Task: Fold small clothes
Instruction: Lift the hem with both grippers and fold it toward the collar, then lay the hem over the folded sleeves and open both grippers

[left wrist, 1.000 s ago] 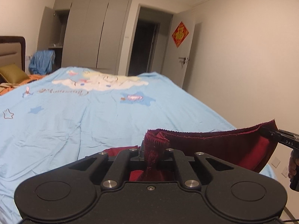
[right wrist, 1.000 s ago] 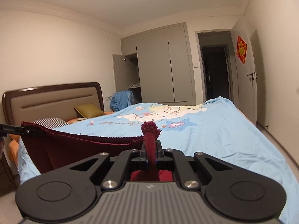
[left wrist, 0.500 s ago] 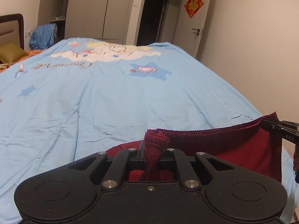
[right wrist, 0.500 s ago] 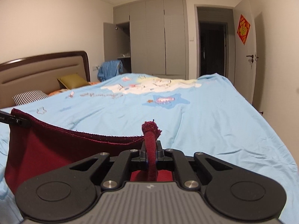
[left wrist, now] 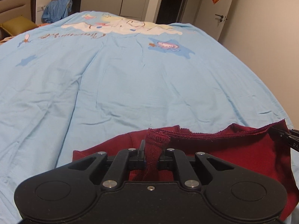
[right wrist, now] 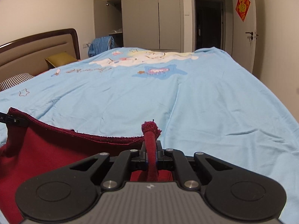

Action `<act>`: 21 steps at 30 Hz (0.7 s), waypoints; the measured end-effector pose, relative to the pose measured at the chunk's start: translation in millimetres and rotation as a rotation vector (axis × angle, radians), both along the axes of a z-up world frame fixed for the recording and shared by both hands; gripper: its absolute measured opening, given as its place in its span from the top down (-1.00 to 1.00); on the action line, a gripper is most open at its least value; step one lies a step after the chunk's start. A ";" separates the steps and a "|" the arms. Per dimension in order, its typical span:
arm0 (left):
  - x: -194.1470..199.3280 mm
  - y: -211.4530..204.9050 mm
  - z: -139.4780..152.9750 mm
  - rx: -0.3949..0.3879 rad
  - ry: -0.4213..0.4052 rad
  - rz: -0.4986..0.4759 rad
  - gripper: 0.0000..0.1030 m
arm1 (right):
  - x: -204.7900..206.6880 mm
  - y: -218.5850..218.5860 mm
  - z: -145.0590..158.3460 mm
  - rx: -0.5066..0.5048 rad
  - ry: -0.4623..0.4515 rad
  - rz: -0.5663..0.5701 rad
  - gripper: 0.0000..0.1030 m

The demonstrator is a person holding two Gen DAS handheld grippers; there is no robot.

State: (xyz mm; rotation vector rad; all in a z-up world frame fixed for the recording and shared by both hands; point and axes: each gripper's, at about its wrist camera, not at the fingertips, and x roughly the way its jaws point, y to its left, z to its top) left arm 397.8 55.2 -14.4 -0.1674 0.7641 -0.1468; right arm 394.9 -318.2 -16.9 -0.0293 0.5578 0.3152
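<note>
A dark red garment (left wrist: pixel 233 149) hangs stretched between my two grippers, low over the near edge of the light blue bed cover (left wrist: pixel 130 85). My left gripper (left wrist: pixel 152 149) is shut on one corner of its ribbed hem, which bunches up between the fingers. My right gripper (right wrist: pixel 151 149) is shut on the other corner. The garment (right wrist: pixel 56 149) spreads to the left in the right wrist view. Each gripper's tip shows at the edge of the other's view: the right one (left wrist: pixel 291 140), the left one (right wrist: pixel 13 121). Part of the garment touches the cover.
The bed cover (right wrist: pixel 186 97) has a cartoon print at the far side. A brown headboard (right wrist: pixel 37 50), an olive pillow (right wrist: pixel 58 58) and a striped pillow (right wrist: pixel 15 79) lie at the left. Grey wardrobes (right wrist: pixel 149 15), a dark doorway and a white door (right wrist: pixel 248 31) stand behind.
Both grippers have come down toward the bed with the garment stretched between them. Its lower part now lies on the blue cover.
</note>
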 end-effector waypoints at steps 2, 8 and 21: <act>3.4 0.9 -6.0 -0.004 0.009 0.011 0.82 | 5.2 0.7 -9.2 -0.001 0.019 -0.008 0.86; 8.3 4.5 -7.7 -0.043 -0.032 0.045 0.86 | 10.7 -0.2 -22.3 0.006 0.021 -0.032 0.86; 43.7 -1.3 -27.8 -0.031 0.008 0.105 0.85 | 45.6 12.0 -25.7 -0.030 0.039 -0.070 0.86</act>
